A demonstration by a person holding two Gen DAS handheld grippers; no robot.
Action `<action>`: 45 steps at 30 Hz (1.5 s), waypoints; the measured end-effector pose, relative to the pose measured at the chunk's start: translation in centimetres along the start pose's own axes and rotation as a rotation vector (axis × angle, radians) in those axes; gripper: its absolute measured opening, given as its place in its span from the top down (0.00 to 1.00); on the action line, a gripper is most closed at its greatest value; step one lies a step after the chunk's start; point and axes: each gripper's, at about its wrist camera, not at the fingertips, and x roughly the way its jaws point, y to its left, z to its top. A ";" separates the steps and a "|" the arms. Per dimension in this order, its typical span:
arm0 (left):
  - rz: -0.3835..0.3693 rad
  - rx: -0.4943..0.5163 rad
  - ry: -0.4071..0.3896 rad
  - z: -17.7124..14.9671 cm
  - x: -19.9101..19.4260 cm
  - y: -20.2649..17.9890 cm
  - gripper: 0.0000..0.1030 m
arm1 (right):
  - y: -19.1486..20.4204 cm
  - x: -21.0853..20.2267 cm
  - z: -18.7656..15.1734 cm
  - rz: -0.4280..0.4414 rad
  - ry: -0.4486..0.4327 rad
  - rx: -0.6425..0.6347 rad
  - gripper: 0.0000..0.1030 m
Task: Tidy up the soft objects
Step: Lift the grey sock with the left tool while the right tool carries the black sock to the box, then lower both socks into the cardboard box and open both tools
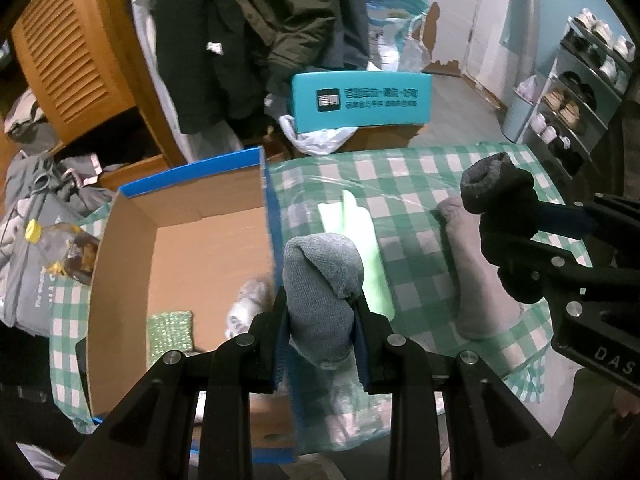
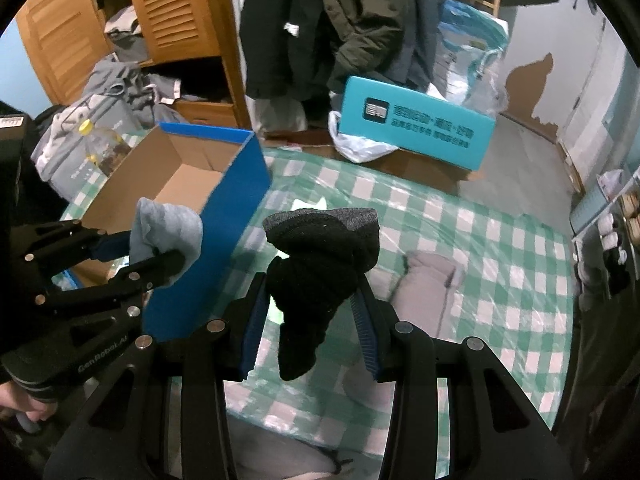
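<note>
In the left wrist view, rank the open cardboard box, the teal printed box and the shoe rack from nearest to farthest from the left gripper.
1. Open cardboard box with blue outside: just left of the left gripper, which grips a rolled grey sock.
2. Teal printed box: ahead, past the checked cloth.
3. Shoe rack: far right, against the wall.

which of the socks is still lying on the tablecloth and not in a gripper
The pale pinkish-grey sock, flat on the checked tablecloth. The light grey sock and the black sock are each clamped in a gripper.
</note>
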 end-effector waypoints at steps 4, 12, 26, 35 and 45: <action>0.014 -0.021 -0.001 -0.4 -0.1 1.5 0.73 | 1.5 0.3 0.7 0.011 0.000 -0.020 0.60; 0.025 -0.064 0.002 -1.3 -0.1 4.2 0.73 | 4.5 1.1 1.9 0.040 0.003 -0.061 0.60; 0.058 -0.141 0.011 -2.9 -0.1 9.1 0.73 | 9.2 2.9 3.7 0.091 0.025 -0.117 0.60; 0.077 -0.181 0.021 -3.7 -0.1 11.7 0.73 | 12.1 4.6 4.1 0.130 0.055 -0.146 0.60; 0.094 -0.208 0.038 -4.2 0.2 13.7 0.73 | 14.1 6.3 4.4 0.157 0.092 -0.168 0.60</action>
